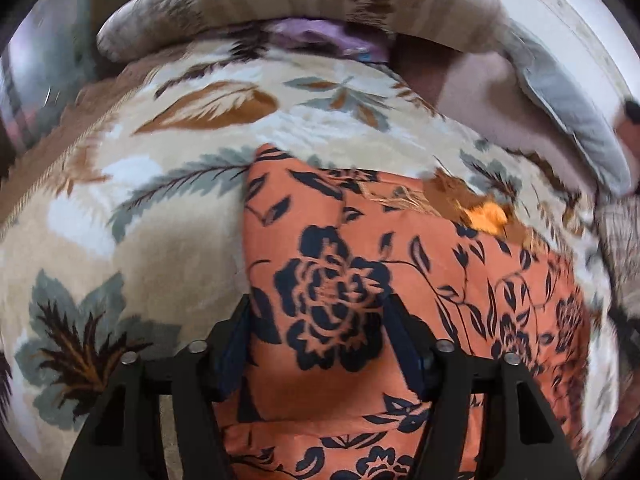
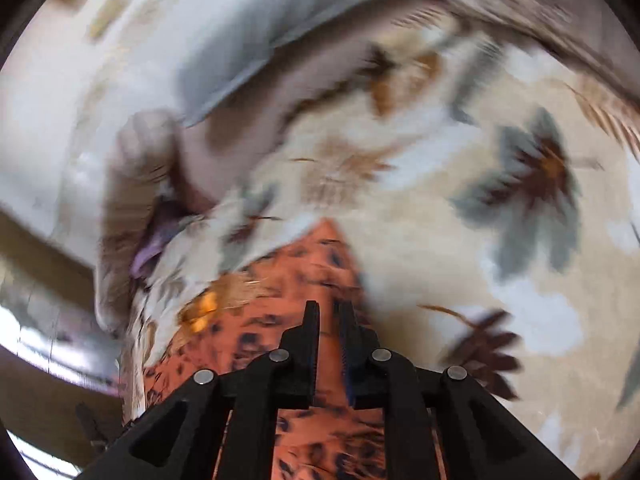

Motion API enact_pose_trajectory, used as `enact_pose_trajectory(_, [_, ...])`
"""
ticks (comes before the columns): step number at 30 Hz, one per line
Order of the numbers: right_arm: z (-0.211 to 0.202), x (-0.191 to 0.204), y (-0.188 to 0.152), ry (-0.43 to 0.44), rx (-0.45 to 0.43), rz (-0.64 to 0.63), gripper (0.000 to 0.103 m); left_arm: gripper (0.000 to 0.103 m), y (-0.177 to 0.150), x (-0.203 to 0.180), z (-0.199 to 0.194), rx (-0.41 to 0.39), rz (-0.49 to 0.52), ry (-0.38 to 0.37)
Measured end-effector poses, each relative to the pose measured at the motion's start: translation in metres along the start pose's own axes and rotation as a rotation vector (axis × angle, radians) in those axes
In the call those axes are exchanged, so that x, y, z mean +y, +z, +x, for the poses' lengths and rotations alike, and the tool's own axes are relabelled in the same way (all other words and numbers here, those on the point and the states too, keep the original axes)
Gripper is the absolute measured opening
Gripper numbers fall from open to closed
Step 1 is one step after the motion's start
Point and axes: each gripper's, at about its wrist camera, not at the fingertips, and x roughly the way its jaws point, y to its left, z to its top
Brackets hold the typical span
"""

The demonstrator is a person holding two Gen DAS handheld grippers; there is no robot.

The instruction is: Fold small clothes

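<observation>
An orange garment with a dark blue flower print lies on a beige leaf-patterned blanket. My left gripper is open, its jaws wide apart just above the garment's left part, with nothing held. In the blurred right wrist view the same orange garment runs under my right gripper, whose jaws are nearly together with orange cloth between them. A small bright orange patch shows near the garment's far edge.
A rolled brown-striped quilt and a grey pillow edge border the blanket at the back and right. A purple cloth peeks from under the quilt. A white wall lies beyond.
</observation>
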Motion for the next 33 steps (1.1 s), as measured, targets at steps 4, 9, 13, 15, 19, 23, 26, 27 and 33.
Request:
enact_pose_trajectory(4, [0.027,0.028,-0.007,-0.007,0.042,-0.124,0.012,0.070,0.000,-0.003,0.006,0.020,0.035,0.032])
enact_pose_trajectory(9, [0.088,0.017,-0.023,-0.142,0.249,-0.139,0.010,0.078,-0.005,0.002,0.027,0.099,0.045,0.092])
enact_pose_trajectory(13, [0.070,0.036,-0.013,-0.112,0.159,-0.205,0.012,0.078,0.000,0.001,0.012,0.036,0.036,0.117])
enact_pose_trajectory(15, [0.062,0.047,-0.012,-0.070,0.110,-0.240,0.012,0.078,0.004,-0.002,-0.002,-0.052,0.049,0.145])
enact_pose_trajectory(19, [0.085,0.059,-0.027,-0.021,0.175,-0.271,0.012,0.078,0.003,-0.011,-0.015,-0.139,0.078,0.131])
enact_pose_trajectory(23, [0.102,0.060,-0.037,-0.077,0.213,-0.297,0.013,0.079,-0.013,-0.028,0.027,0.043,0.197,0.200])
enact_pose_trajectory(26, [0.087,0.068,-0.033,-0.005,0.185,-0.278,0.013,0.080,-0.013,-0.037,0.020,0.001,0.234,0.225])
enact_pose_trajectory(27, [0.082,0.073,-0.032,0.016,0.167,-0.282,0.013,0.080,-0.013,-0.038,0.018,-0.001,0.228,0.211])
enact_pose_trajectory(33, [0.096,0.100,-0.057,0.085,0.259,-0.358,0.013,0.085,-0.015,-0.044,0.002,-0.068,0.207,0.128])
